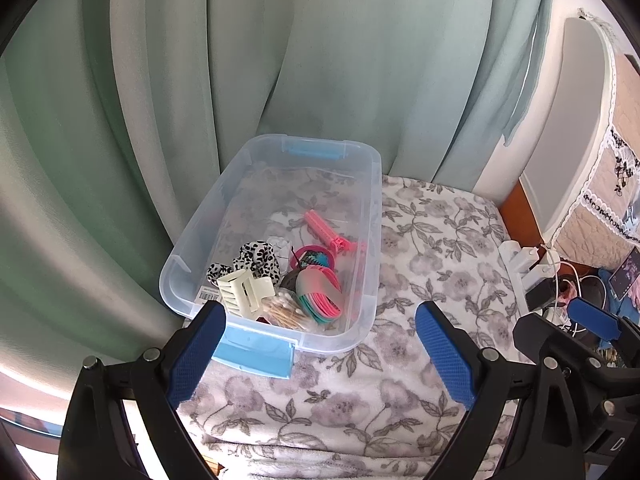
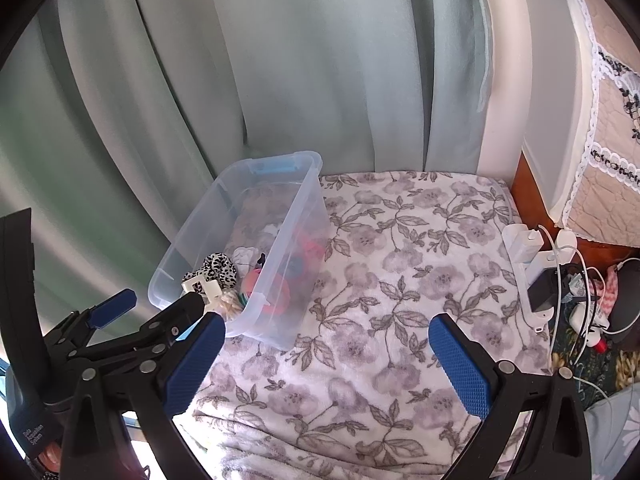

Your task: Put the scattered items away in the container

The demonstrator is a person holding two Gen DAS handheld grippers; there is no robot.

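Note:
A clear plastic bin (image 1: 372, 216) (image 2: 304, 216) with blue latches sits on a floral blanket at the left, against the curtain. Inside lie a cream claw clip (image 1: 244, 290), a leopard-print scrunchie (image 1: 260, 260) (image 2: 218, 268), a pink hair roller (image 1: 326, 230), pink and teal hair bands (image 1: 322, 292), a bundle of cotton swabs (image 1: 286, 312) and a small white item (image 1: 280, 246). My left gripper (image 1: 320, 332) hangs open just before the bin's near end, nothing between its fingers. My right gripper (image 2: 326, 350) is open and empty over bare blanket, right of the bin.
The floral blanket (image 1: 432, 248) (image 2: 412, 264) covers the surface. Pale green curtains (image 1: 280, 60) hang behind. At the right edge stand white chargers and a tangle of cables (image 2: 560, 272) beside a lace-trimmed cover (image 2: 608, 160). The other gripper shows at each frame's side.

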